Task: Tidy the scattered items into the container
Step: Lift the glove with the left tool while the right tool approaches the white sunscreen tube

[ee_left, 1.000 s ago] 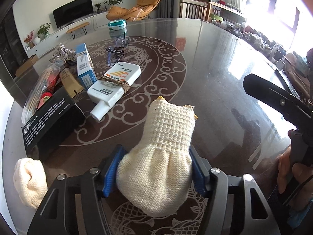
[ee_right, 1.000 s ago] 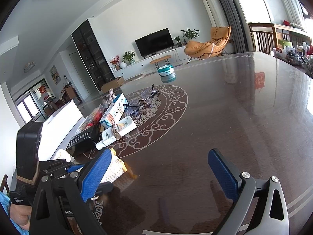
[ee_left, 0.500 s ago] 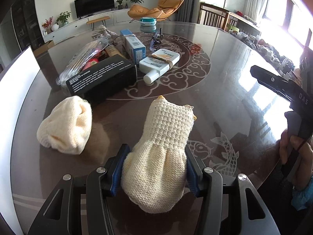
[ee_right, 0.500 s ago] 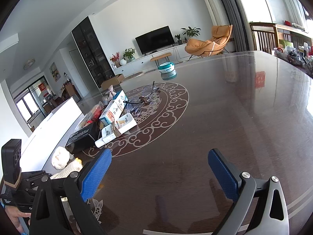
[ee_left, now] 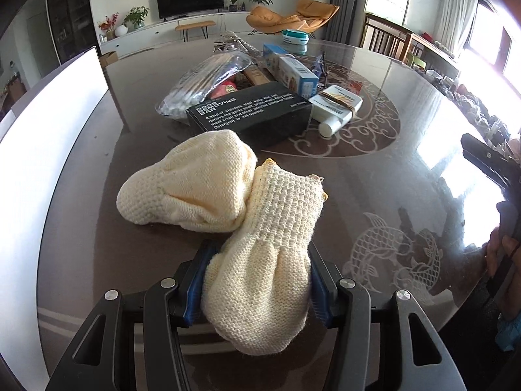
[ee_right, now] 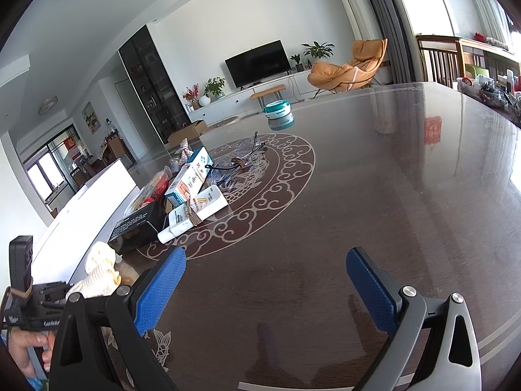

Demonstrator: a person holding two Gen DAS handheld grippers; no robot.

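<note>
A cream knitted glove (ee_left: 270, 244) sticks forward from my left gripper (ee_left: 257, 260), whose blue pads are shut on its cuff. Its tip touches a second cream glove (ee_left: 192, 182), which lies bunched on the dark round table (ee_left: 374, 189) just left of it. The tall white wall of a container (ee_left: 49, 137) runs along the table's left side. In the right wrist view my right gripper (ee_right: 263, 280) hovers open over bare table with nothing between its pads, and both gloves (ee_right: 101, 270) show at the far left.
Behind the gloves lies a pile: a black box (ee_left: 250, 110), a plastic bag of items (ee_left: 205, 78), a blue and white carton (ee_left: 293, 71) and a white bottle (ee_left: 335, 107). A teal tub (ee_left: 294, 37) stands farther back. A hand with the other gripper is at the right edge.
My left gripper has carried the held glove leftward until it touches the second glove, closer to the white container. The right gripper has stayed where it was, still open.
</note>
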